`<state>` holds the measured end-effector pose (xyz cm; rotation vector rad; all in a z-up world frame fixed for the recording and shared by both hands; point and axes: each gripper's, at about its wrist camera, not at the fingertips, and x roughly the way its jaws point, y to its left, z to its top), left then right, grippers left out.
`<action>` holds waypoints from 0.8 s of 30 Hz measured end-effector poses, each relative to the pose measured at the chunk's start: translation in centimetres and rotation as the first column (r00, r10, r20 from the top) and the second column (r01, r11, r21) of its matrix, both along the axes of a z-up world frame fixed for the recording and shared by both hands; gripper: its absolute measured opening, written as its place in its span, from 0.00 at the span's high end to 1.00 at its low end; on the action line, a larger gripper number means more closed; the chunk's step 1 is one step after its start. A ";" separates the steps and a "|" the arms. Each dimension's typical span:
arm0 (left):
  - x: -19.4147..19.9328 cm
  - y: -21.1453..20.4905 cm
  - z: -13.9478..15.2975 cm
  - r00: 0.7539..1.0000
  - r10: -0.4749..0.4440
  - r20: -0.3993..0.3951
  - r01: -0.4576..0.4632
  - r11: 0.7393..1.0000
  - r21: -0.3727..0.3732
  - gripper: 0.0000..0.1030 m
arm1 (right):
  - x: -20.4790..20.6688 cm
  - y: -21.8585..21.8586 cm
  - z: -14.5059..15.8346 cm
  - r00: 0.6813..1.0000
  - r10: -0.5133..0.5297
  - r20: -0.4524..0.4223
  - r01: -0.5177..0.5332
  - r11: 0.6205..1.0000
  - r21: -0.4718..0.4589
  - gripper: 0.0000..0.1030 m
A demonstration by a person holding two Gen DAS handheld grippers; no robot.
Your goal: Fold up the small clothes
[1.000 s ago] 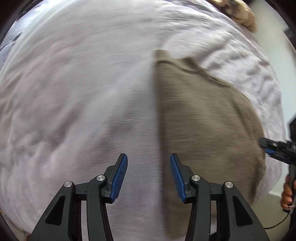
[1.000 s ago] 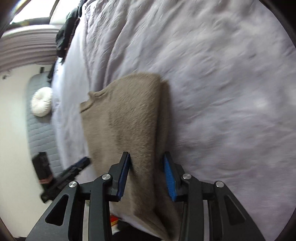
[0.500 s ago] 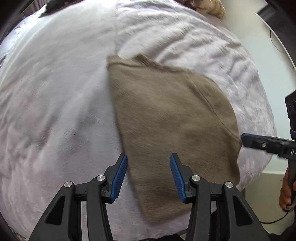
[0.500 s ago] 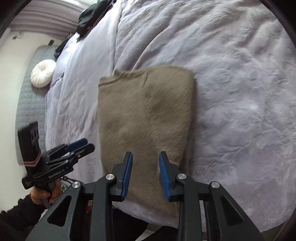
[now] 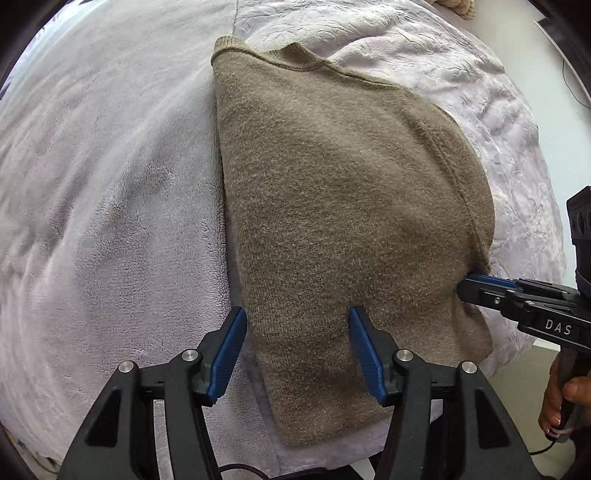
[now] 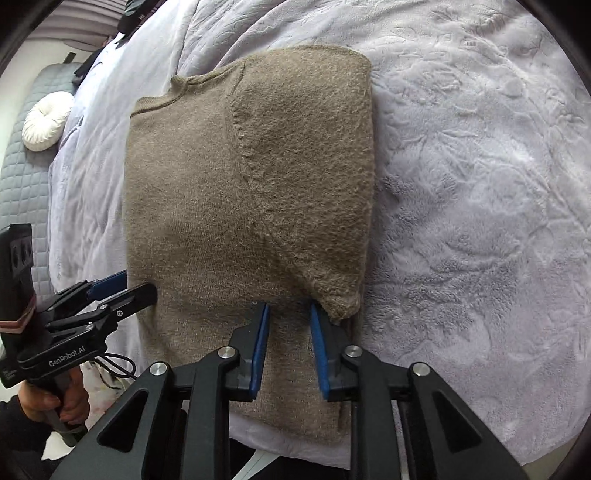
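Observation:
A brown knitted sweater (image 5: pixel 332 206) lies folded lengthwise on a pale lilac fleece blanket (image 5: pixel 110 184); it also shows in the right wrist view (image 6: pixel 251 184). My left gripper (image 5: pixel 297 328) is open, its jaws straddling the sweater's near left edge just above the knit. My right gripper (image 6: pixel 288 325) is open with a narrower gap, low over the sweater's near end beside a folded sleeve tip. The right gripper also shows at the sweater's right edge in the left wrist view (image 5: pixel 476 284). The left gripper shows at the sweater's left edge in the right wrist view (image 6: pixel 125 286).
The blanket (image 6: pixel 461 184) covers a bed. A round white cushion (image 6: pixel 46 122) lies on a grey quilted surface at the far left. Dark clothing (image 6: pixel 133 18) lies at the bed's far end. The bed's near edge runs just below the sweater.
Both grippers moved in closer over the sweater's near end; the left shifted right from blanket onto the sweater's edge. The right gripper's jaws stayed partly open. The sweater lies the same.

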<state>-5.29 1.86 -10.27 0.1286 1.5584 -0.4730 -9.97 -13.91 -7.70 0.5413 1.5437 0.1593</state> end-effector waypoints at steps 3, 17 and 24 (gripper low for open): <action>0.2 -0.4 -0.2 1.000 0.002 -0.007 -0.002 1.000 0.001 0.42 | -0.1 -0.1 0.2 1.000 -0.003 -0.005 0.004 1.000 0.006 0.77; 0.0 -0.2 0.7 1.000 0.010 -0.005 -0.010 1.000 0.023 0.42 | -0.3 -0.4 1.3 0.999 -0.033 -0.024 0.033 0.999 0.004 0.66; 0.3 0.2 1.8 1.000 0.017 0.012 -0.017 0.999 0.030 0.42 | -0.6 -1.3 2.6 0.998 -0.056 -0.012 0.056 0.998 -0.017 0.40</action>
